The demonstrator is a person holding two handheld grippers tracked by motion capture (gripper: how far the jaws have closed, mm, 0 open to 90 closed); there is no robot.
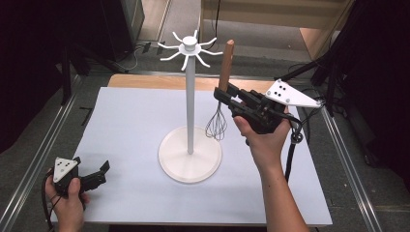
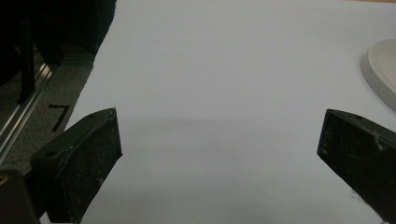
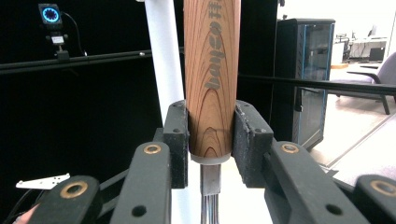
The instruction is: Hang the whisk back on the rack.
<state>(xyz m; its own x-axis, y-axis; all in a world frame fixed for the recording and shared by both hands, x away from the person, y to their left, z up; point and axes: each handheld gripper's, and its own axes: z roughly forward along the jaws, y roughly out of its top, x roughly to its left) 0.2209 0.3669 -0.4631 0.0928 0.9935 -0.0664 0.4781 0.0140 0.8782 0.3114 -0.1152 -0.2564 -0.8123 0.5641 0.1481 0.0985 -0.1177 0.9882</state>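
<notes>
My right gripper (image 1: 223,94) is clamped on a whisk (image 1: 221,94), jaws closed on the lower end of its wooden handle, just above the metal neck. Whisk is near upright, handle up, wire balloon hanging down just beside the stand's pole, over the base edge; cannot tell if wires touch it. Handle: round, smooth, reddish-brown wood w/ visible grain. Right gripper view adds grey lettering printed along the handle (image 3: 212,70), a pale collar at its foot and a flat steel shank below; my pads are matte black, scuffed.

Stand (image 1: 190,104): white, smooth, round disc base, slim pole, cap w/ curved hook arms radiating at top. It sits mid-table on a flat white sheet (image 1: 130,193) over the table.

My left gripper (image 1: 99,174) rests low at the near-left corner of the sheet, jaws spread wide, nothing between. Left gripper view shows bare sheet between the black jaws, plus the stand's base rim (image 2: 380,70) at right edge.
</notes>
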